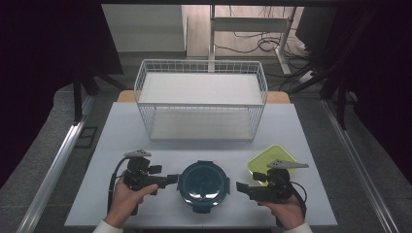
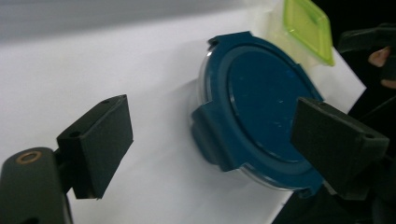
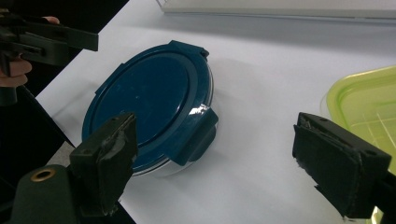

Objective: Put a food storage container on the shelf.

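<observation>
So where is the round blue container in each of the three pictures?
High view: round blue container at bottom centre, between both grippers.
Left gripper view: right of centre.
Right gripper view: left of centre.
Shared landmark: green box beside it.

The high view is looking forward and down from above the person's side, taking in the whole table point(image 1: 126, 121). The left gripper view is riding close, staring past its own jaws at the round blue-lidded container point(image 2: 261, 112). The right gripper view is facing that same container point(image 3: 149, 107) from the opposite side, equally near.
</observation>
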`<state>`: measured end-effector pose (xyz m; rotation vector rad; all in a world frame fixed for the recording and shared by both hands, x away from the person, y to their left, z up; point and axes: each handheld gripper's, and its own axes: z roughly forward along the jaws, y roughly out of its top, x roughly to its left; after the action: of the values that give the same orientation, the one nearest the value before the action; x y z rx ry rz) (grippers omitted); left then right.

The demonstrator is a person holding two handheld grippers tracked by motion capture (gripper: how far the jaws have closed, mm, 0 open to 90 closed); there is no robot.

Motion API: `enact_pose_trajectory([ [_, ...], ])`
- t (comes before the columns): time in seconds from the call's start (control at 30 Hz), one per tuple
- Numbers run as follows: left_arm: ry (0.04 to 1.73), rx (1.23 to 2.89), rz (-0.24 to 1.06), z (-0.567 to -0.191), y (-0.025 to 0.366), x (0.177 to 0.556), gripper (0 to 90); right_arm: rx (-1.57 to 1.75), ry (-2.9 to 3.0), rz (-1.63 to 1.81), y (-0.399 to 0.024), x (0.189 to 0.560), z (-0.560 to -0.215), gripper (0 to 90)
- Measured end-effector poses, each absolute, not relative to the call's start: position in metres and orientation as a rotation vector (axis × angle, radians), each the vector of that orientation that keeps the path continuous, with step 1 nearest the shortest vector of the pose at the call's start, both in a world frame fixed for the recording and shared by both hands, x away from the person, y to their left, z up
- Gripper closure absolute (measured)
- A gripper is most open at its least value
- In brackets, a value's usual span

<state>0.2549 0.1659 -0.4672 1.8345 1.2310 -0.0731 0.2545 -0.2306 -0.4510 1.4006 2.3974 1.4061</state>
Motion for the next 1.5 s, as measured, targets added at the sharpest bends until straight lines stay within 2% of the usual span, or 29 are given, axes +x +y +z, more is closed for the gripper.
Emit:
enact_pose_trajectory([
  [0.4, 1.245, 1.824, -0.217, -0.481, 0.152, 0.257, 9.3, 1.467, 2.457, 1.405, -0.215, 0.256, -0.464, 13.7],
  [0.57, 1.26, 1.815, -0.197, -0.484, 0.148, 0.257, 10.8, 1.482, 2.476, 1.394, -0.206, 0.257, -0.47, 13.7],
  [1.03, 1.24, 1.854, -0.29, -0.497, 0.133, 0.263, 12.3, 1.531, 2.523, 1.37, -0.178, 0.261, -0.483, 13.8],
  [1.27, 1.251, 1.822, -0.363, -0.505, 0.131, 0.266, 12.5, 1.629, 2.501, 1.377, -0.176, 0.266, -0.492, 13.5],
  [1.5, 1.268, 1.824, -0.376, -0.51, 0.13, 0.268, 12.4, 1.706, 2.496, 1.395, -0.175, 0.272, -0.498, 13.4],
])
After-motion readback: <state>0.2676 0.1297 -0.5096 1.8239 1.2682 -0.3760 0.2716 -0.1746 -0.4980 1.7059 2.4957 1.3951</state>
